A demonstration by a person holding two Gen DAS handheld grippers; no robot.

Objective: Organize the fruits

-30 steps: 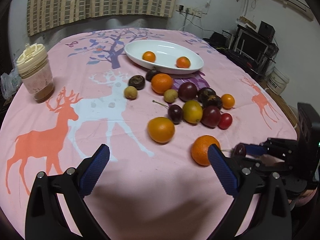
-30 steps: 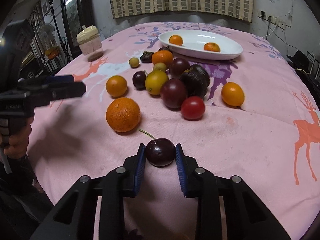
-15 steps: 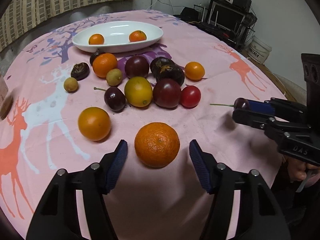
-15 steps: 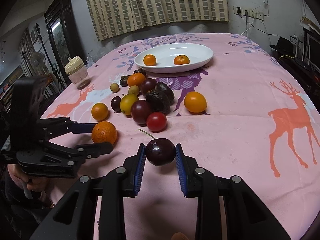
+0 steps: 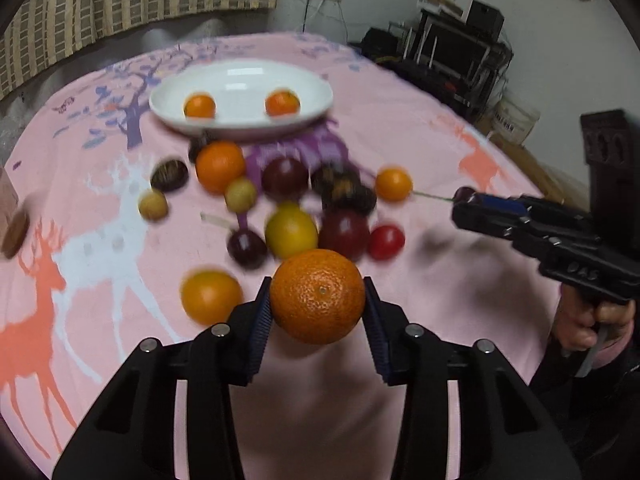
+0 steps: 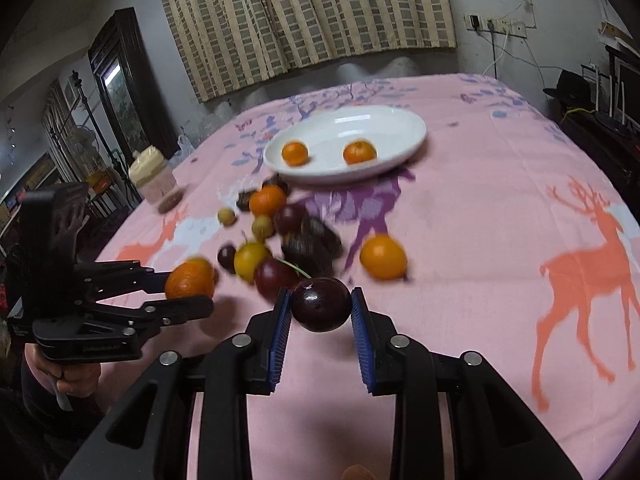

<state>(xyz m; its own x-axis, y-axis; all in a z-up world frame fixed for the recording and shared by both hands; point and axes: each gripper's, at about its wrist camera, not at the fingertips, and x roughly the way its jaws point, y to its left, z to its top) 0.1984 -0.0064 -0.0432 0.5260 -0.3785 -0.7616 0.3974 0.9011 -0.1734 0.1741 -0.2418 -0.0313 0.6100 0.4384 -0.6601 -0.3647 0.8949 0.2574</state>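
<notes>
Plate [image 5: 316, 92] with two oranges, left jaws pinching orange [image 5: 318, 296], right jaws pinching plum [image 6: 321, 309]

We see dim, warm indoor light from overhead, with white glare patches on the glossy oval white plate [image 5: 240, 80]. Motion blur smears the loose fruit and the pink deer-print cloth [image 6: 500, 208] on the counter, while the rough-skinned orange [image 5: 317, 296] and the dark purple plum [image 6: 320, 310] stay sharp. Fisheye bending curves the edges, and the corners go black.
</notes>
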